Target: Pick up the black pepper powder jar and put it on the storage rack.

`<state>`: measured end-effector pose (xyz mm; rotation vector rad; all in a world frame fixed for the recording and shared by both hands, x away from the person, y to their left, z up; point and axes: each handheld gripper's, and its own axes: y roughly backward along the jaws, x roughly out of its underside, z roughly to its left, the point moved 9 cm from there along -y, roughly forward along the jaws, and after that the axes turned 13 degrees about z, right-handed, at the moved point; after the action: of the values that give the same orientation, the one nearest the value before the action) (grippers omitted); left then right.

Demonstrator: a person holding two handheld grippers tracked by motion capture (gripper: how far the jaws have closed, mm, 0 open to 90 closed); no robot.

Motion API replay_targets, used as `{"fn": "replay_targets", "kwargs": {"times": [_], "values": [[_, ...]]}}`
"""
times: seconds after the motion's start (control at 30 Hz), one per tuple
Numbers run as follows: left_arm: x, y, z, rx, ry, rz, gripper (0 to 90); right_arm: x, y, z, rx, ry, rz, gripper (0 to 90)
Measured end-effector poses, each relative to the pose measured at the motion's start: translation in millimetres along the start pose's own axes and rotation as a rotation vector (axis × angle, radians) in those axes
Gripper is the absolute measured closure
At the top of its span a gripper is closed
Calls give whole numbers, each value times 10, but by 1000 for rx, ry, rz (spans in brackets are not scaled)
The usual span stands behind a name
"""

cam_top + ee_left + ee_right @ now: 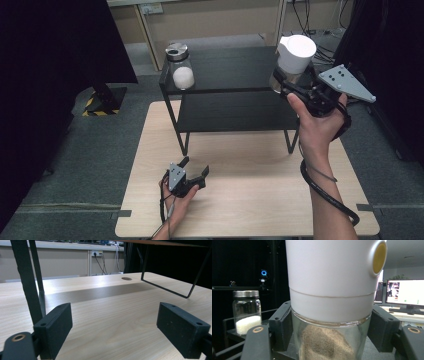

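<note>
Glass jar [329,340] base cut off | right gripper [329,337] clamped | white lid [332,277]

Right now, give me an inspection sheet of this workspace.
Surface: light wood table, bare at the front; a black two-tier shelf stands on its far half.
Job's things: white-capped glass jar of brown powder, gripped at the glass just below the cap, at the shelf's right end.
Clutter: metal-lidded jar of white grains on the shelf's top left.
Grippers: right gripper shut on the white-capped jar; left gripper open, low over the table front.
Cables: one trails from each gripper; the right cable loops beside the forearm.
Surroundings: grey carpet, black curtains, monitors behind.
</note>
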<state>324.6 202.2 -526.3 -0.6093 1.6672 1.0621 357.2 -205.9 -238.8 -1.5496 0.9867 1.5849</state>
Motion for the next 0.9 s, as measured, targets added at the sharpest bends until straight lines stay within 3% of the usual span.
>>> {"fn": "replay_targets", "kwargs": {"times": [0.9], "values": [[-2, 1, 5, 3, -4, 3, 123, -69, -248, -173, 94, -18, 74, 310]]}}
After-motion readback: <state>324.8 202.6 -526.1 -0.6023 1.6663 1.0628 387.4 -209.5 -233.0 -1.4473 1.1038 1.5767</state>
